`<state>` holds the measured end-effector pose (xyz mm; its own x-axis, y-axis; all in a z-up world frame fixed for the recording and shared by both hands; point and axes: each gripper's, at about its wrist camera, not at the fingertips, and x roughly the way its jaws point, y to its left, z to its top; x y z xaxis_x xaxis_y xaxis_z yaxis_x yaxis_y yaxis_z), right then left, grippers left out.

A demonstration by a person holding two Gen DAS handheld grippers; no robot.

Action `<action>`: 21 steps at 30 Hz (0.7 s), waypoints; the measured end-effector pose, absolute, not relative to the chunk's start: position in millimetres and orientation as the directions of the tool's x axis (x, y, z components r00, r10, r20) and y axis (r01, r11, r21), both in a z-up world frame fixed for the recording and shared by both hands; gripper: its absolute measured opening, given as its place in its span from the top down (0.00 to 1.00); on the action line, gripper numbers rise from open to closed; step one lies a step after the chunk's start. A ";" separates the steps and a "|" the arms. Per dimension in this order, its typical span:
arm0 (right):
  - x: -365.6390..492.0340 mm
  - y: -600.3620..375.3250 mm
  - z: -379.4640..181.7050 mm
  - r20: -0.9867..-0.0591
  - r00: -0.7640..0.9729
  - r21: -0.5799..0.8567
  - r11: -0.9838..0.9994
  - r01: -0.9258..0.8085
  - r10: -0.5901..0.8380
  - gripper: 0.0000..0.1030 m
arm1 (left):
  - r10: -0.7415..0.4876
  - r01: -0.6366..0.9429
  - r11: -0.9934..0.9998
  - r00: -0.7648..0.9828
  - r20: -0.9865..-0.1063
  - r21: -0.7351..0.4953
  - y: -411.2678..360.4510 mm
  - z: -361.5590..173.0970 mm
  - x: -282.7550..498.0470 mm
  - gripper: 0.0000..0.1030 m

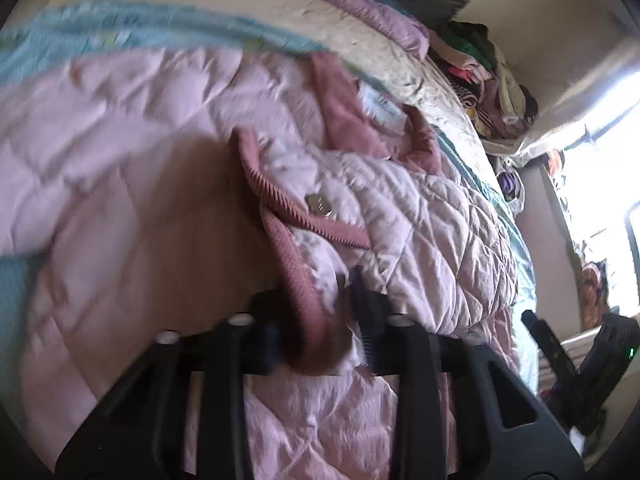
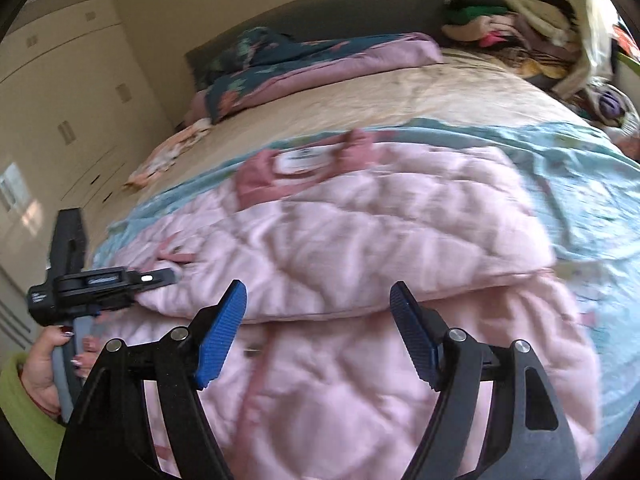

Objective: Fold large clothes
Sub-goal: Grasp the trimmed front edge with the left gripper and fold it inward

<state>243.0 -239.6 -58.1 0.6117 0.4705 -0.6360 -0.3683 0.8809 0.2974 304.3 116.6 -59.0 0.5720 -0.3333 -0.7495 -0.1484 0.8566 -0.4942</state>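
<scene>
Two hand-held grippers: left hand-held gripper point(image 1: 316, 332) clamped the pink jacket's point(image 1: 420, 216) ribbed trim point(image 1: 296, 280), right hand-held gripper point(image 2: 318, 328) gaped empty. Mid-fold, we judged; next, right needs a hem grip.

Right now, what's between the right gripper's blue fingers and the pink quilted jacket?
Nothing. In the right wrist view the right gripper stands open just above the pink quilted jacket, with only jacket fabric showing through the gap between its fingers.
</scene>
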 end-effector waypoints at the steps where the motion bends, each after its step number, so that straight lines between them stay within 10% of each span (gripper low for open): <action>1: 245.9 -248.5 -58.3 -0.641 0.619 0.295 0.890 -0.348 0.455 0.29 | -0.321 -0.138 0.866 0.584 -0.746 -0.481 115.4 -52.7 306.1 0.90; 10: 281.1 -286.8 -44.8 -0.657 0.657 0.254 0.930 -0.266 0.368 0.29 | -0.257 -0.048 0.904 0.733 -0.630 -0.424 128.4 26.9 311.5 0.91; 21: 317.5 -255.8 -65.9 -0.731 0.600 0.162 0.937 -0.308 0.324 0.29 | -0.178 -0.163 0.921 0.631 -0.755 -0.354 148.1 -53.6 316.8 0.90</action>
